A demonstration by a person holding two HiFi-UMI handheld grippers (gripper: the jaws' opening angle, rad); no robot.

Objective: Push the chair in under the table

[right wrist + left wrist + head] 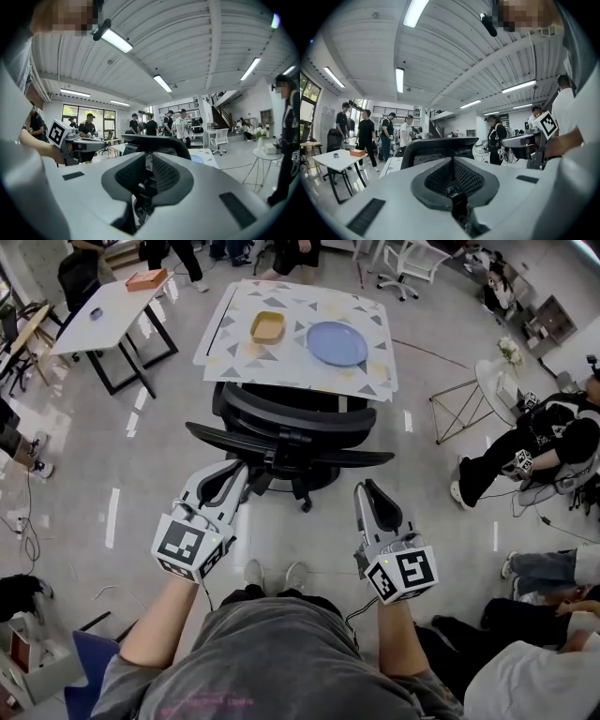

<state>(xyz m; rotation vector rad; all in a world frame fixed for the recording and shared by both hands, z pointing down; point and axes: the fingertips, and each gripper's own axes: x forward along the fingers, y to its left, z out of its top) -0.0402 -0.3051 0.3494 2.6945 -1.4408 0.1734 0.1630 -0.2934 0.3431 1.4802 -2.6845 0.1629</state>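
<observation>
A black mesh office chair (286,432) stands with its seat partly under the table (309,371), its backrest towards me. The table has a patterned cloth with a blue plate (336,342) and a yellow container (267,326) on it. My left gripper (245,470) points at the left of the backrest and my right gripper (362,488) at the right. In the left gripper view the chair (436,149) rises just beyond the shut, empty left gripper (452,161). In the right gripper view the right gripper (149,159) shows a thin slit, with the chair (154,140) beyond. I cannot tell if either tip touches it.
A white table (103,315) with an orange box (146,279) stands at the far left. A round side table (502,381) and seated people (544,442) are on the right. People stand beyond the table, and a white chair (412,263) is at the back.
</observation>
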